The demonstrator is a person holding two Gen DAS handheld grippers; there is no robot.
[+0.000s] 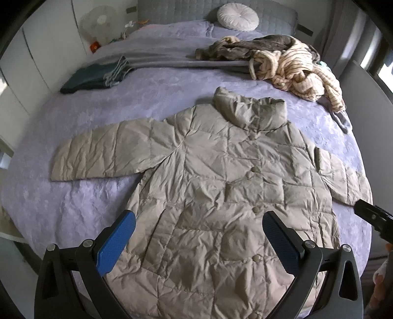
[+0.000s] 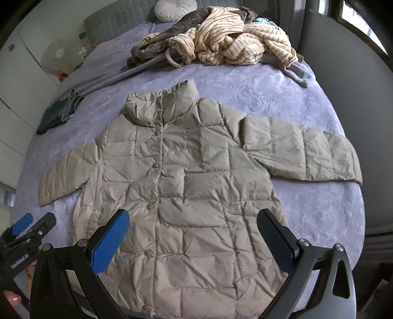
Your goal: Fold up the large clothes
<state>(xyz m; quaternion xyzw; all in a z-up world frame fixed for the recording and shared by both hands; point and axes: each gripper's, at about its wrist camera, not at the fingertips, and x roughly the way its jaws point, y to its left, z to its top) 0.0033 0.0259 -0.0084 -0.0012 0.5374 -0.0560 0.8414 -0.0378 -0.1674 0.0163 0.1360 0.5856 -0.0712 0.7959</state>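
A beige quilted puffer jacket [image 1: 221,191] [image 2: 186,176] lies flat and buttoned on the lilac bedspread [image 1: 86,196] [image 2: 307,208], collar towards the headboard, both sleeves spread out sideways. My left gripper [image 1: 199,225] hovers open above the jacket's lower hem, holding nothing. My right gripper [image 2: 194,223] also hangs open over the lower front, empty. In the left wrist view the right gripper's black tip [image 1: 373,216] shows at the right edge, near the sleeve cuff. In the right wrist view the left gripper's blue pad [image 2: 23,224] sits low at the left edge.
A crumpled heap of striped cream and brown clothes [image 1: 282,61] [image 2: 221,46] lies beyond the collar. A folded dark teal stack [image 1: 93,78] [image 2: 59,112] rests at the far left. A round white cushion [image 1: 238,17] leans on the grey headboard. A white fan [image 1: 98,24] stands beside the bed.
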